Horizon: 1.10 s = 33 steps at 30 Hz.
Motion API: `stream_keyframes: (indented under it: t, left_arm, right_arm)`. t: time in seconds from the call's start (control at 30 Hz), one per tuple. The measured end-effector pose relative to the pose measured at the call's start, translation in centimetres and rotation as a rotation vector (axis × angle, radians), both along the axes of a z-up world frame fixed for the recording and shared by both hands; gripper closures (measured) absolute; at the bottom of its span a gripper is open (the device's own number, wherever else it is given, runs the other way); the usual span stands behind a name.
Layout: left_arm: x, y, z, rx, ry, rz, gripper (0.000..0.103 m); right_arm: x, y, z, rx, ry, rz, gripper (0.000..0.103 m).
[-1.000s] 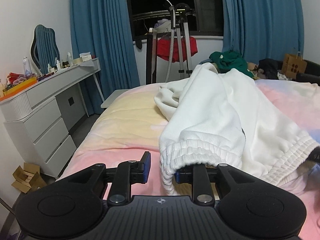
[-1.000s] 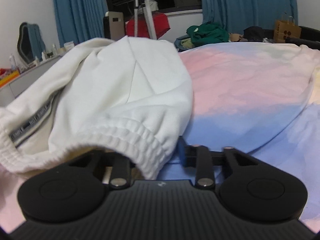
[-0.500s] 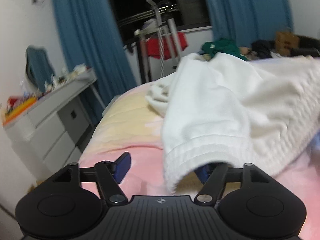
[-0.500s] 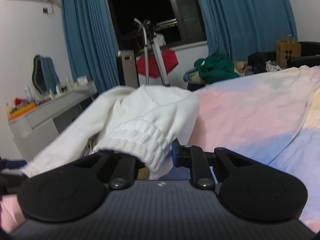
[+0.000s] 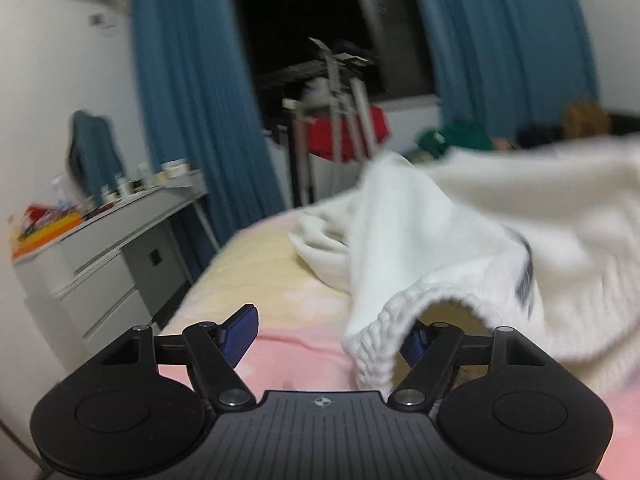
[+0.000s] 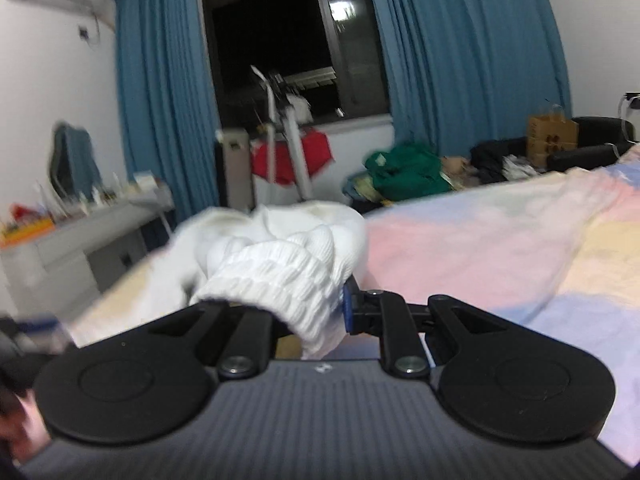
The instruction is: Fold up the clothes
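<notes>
A white knit garment (image 5: 440,248) lies bunched on the pastel bed cover (image 5: 248,264). Its ribbed elastic cuff (image 5: 384,320) droops over the right finger of my left gripper (image 5: 330,328). That gripper's jaws stand wide and are closing a little; the cuff's edge hangs between them, with the left pad (image 5: 240,334) clear of the cloth. In the right wrist view my right gripper (image 6: 312,304) is shut on another ribbed cuff (image 6: 288,276) and holds it lifted above the bed cover (image 6: 480,248). Its left finger is hidden under the cloth.
A grey dresser (image 5: 104,264) with small items on top stands left of the bed. Beyond the bed are blue curtains (image 6: 160,120), a rack with red cloth (image 5: 344,136), a green clothes pile (image 6: 408,176) and a paper bag (image 6: 552,136).
My left gripper went from pinching the cuff to wide open, and the cuff now only drapes over its right finger. My right gripper rose with its cuff, bunching the garment.
</notes>
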<state>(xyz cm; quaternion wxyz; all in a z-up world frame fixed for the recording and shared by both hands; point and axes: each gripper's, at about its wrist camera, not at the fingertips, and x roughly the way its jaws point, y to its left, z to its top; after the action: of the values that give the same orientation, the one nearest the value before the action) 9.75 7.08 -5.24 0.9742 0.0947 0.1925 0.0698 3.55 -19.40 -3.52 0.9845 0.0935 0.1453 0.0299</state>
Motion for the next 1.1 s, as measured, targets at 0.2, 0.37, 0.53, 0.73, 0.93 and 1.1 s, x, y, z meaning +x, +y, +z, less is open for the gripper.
stream_keyframes:
  t: [0.2,0.37,0.53,0.73,0.93,1.1]
  left_arm:
    - [-0.1,2.0,1.6,-0.082,-0.011,0.029,0.064]
    - [-1.1,2.0,3.5,-0.106,-0.066,0.004,0.089]
    - [-1.9,6.4,8.5,-0.229,-0.158,0.043,0.09]
    - [-0.9,14.8,14.3,-0.196,-0.196,0.133,0.091]
    - [3.0,23.4,15.7,-0.105,-0.129,0.273,0.091]
    - [6.2,27.5,11.2,-0.136,0.01,0.337,0.091]
  right_arm:
    - [1.5,1.1,-3.0,-0.059,0.161,-0.002,0.086]
    - [1.6,1.9,-5.6,0.001,0.284,0.028,0.086]
    - [-0.9,4.0,-4.8,0.14,0.252,0.145,0.085]
    - [-3.2,13.0,-1.2,0.179,0.195,0.39,0.084]
    - [-1.2,24.0,-0.3,0.209,0.194,0.566,0.082]
    - [1.4,28.7,-2.4,0.208,0.269,0.617,0.08]
